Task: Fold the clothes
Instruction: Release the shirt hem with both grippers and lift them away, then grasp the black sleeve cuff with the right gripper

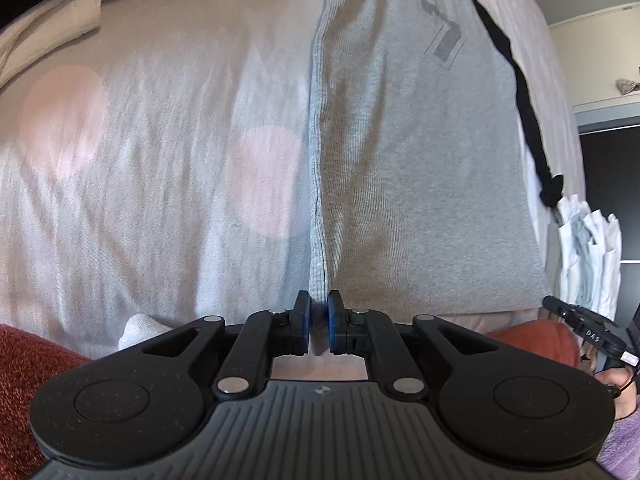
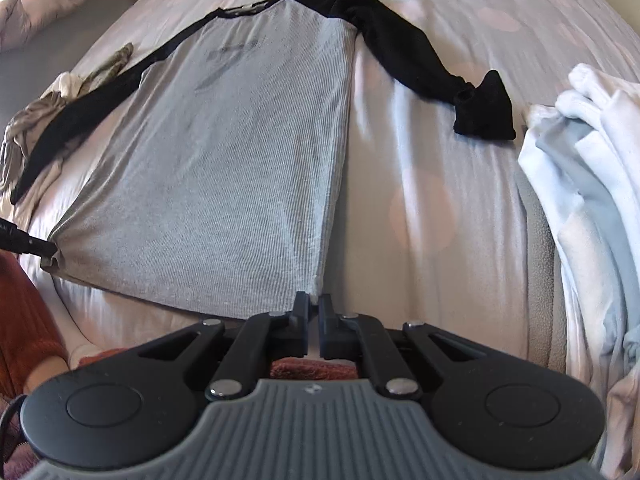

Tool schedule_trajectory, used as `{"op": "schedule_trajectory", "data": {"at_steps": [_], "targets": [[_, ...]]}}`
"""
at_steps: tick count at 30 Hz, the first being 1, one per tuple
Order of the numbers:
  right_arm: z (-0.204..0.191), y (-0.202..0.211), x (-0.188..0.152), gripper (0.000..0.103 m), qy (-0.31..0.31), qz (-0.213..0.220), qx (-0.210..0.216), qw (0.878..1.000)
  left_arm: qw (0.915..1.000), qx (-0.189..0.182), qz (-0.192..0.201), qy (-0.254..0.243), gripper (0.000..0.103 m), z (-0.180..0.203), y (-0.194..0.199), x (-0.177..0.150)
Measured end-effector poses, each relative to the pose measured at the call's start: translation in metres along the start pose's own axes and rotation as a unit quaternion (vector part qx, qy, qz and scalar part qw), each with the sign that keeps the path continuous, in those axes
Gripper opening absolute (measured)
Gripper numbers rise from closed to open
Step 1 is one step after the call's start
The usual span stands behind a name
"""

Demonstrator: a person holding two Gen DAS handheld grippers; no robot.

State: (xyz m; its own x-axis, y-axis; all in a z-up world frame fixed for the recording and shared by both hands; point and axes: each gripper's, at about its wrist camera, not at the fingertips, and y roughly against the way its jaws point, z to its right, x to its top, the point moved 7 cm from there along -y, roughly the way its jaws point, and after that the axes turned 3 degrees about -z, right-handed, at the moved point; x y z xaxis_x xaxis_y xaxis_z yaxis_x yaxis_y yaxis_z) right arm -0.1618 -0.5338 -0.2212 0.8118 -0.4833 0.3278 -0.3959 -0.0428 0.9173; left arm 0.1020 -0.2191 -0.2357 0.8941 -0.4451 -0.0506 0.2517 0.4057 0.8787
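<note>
A grey ribbed long-sleeve shirt [image 2: 224,168] with black sleeves [image 2: 420,60] lies flat on the bed, hem toward me. My left gripper [image 1: 319,304] is shut on the shirt's [image 1: 420,160] near left hem corner. My right gripper [image 2: 314,304] is shut on the near right hem corner. The left gripper's tip [image 2: 38,246] also shows in the right wrist view, pinching the other hem corner. One black sleeve stretches out to the right with its cuff bunched; the other runs down the left side.
The bed [image 2: 432,208] has a pale cover with pink dots. A stack of white and grey folded clothes [image 2: 592,184] lies at the right. A beige crumpled garment [image 2: 48,108] lies at the left. A white sock [image 1: 140,330] lies near the left gripper.
</note>
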Motion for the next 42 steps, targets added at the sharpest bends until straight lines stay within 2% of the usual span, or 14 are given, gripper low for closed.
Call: {"op": "schedule_trajectory", "data": {"at_steps": [6,12,16,18,20,21,26,28,30,32,35,37,39,42], "targets": [[0.009,0.0,-0.008,0.016,-0.008,-0.012,-0.003,1.0,0.9998,0.01,0.008,-0.014,0.01,0.003,0.008,-0.003],[0.03,0.021,0.013,0.016,-0.027,0.04,-0.025,0.998,0.9959,-0.013,0.068,-0.059,0.015,0.036,0.032,0.012],[0.039,0.031,0.041,0.016,-0.03,0.08,-0.04,0.996,0.9884,0.002,0.121,-0.091,0.016,0.058,0.043,0.037],[0.04,0.033,0.056,0.016,-0.013,0.095,-0.058,0.994,0.9839,0.003,0.146,-0.104,0.016,0.068,0.046,0.049],[0.042,0.033,0.072,0.022,0.008,0.106,-0.078,0.991,0.9794,0.009,0.166,-0.115,0.016,0.076,0.045,0.063],[0.043,0.031,0.079,0.031,0.019,0.109,-0.087,0.99,0.9771,0.013,0.175,-0.12,0.016,0.081,0.042,0.07],[0.051,0.014,0.115,0.035,0.064,0.112,-0.136,0.982,0.9673,0.03,0.213,-0.135,0.016,0.094,0.023,0.105],[0.056,0.005,0.127,0.042,0.076,0.109,-0.157,0.979,0.9634,0.032,0.226,-0.141,0.016,0.095,0.013,0.116],[0.063,-0.008,0.137,0.043,0.086,0.097,-0.179,0.975,0.9633,0.014,0.234,-0.131,0.016,0.09,0.001,0.123],[0.072,-0.021,0.143,0.043,0.093,0.079,-0.205,0.971,0.9691,0.0,0.218,-0.116,0.016,0.082,-0.014,0.127],[0.082,-0.035,0.147,0.037,0.089,0.065,-0.207,0.972,0.9723,0.019,0.191,-0.133,0.016,0.076,-0.03,0.129],[0.088,-0.039,0.148,0.019,0.082,0.059,-0.211,0.972,0.971,0.031,0.188,-0.145,0.016,0.075,-0.035,0.13],[0.09,-0.035,0.149,0.005,0.081,0.062,-0.212,0.972,0.9705,0.027,0.19,-0.146,0.016,0.074,-0.035,0.132],[0.09,-0.011,0.156,0.002,0.076,0.089,-0.222,0.968,0.9716,0.016,0.189,-0.142,0.016,0.074,-0.036,0.134]]}}
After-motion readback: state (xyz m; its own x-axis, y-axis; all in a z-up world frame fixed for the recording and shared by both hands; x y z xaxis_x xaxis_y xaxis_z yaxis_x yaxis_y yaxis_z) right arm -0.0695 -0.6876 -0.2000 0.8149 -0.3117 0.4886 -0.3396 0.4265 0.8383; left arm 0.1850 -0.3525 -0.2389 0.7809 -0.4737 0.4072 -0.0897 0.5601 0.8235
